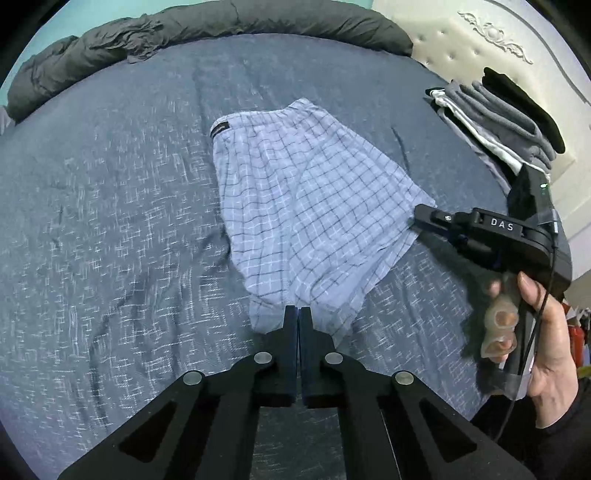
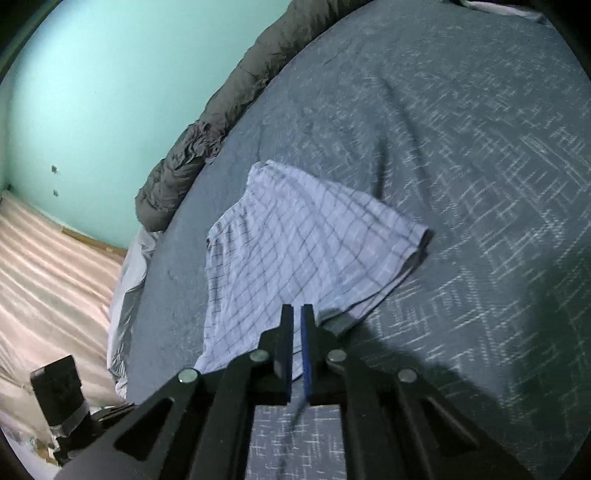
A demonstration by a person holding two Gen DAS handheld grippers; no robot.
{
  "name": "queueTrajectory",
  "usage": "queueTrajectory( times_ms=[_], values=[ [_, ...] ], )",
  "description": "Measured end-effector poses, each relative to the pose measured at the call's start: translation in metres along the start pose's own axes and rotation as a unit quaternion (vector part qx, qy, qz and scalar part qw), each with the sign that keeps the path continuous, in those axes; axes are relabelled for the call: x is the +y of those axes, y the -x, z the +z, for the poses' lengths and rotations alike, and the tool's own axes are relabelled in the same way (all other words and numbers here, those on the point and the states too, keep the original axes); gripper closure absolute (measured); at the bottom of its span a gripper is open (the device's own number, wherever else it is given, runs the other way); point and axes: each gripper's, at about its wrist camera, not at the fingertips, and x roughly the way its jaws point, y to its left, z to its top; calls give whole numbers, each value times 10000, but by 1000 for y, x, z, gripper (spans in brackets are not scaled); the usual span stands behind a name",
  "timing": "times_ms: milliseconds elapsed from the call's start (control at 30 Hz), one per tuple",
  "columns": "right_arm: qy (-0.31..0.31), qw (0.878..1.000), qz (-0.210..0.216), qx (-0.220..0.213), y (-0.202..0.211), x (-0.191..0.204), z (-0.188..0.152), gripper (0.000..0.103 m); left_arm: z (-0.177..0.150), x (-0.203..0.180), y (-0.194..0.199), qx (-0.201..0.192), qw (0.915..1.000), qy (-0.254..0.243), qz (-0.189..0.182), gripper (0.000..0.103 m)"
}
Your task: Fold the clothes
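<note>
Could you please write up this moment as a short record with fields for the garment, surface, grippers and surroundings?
garment: checked shorts, lying flat, partly folded
surface: blue patterned bed cover
left gripper: shut, tips at the shorts' near hem
right gripper: jaws nearly together, at the shorts' edge; grip on cloth unclear
folded pile: grey, white and black clothes by the headboard
far edge: rolled grey duvet

text: "das" | on: right gripper (image 1: 421, 216) body | shorts label: unreadable

Home bedroom: bed (image 1: 110, 184), tufted headboard (image 1: 461, 48), rolled duvet (image 1: 221, 22), folded clothes stack (image 1: 498, 122).
</note>
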Motion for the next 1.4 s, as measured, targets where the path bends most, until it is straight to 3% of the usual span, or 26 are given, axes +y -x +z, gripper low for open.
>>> queueTrajectory(
  times_ms=[33, 67, 100, 267, 467, 867, 933, 1000, 1400],
  values=[
    [-81, 10000, 29, 29, -2, -2, 0, 83, 0, -1, -2, 13, 10000, -7, 10, 97],
    [-127, 9999, 52, 45, -3, -3, 0, 69, 0, -3, -3, 26, 10000, -13, 19, 97],
    [-148, 9999, 60, 47, -4, -4, 0, 67, 0, -3, -5, 35, 10000, 0, 12, 97],
    [-279, 9996, -21, 75, -3, -8, -1, 67, 0, -3, -10, 43, 9999, 86, -38, 96],
    [-485, 9985, 206, 125, -5, -11, -1, 67, 0, 5, -12, 24, 9997, 232, -26, 96],
    [-550, 9982, 249, 32, -13, -8, 7, 67, 1, 3, -8, -28, 10000, 70, -51, 96],
    [-494, 9986, 162, 57, -14, -7, 7, 72, 2, 1, -8, -28, 10000, 66, -68, 96],
    [-468, 9988, 107, 85, -15, -7, 6, 87, 2, 0, -9, -24, 10000, 56, -75, 96],
    [44, 10000, -74, -16, -17, 6, 7, 102, 1, 0, -11, -19, 10000, -8, -24, 96]
  ],
)
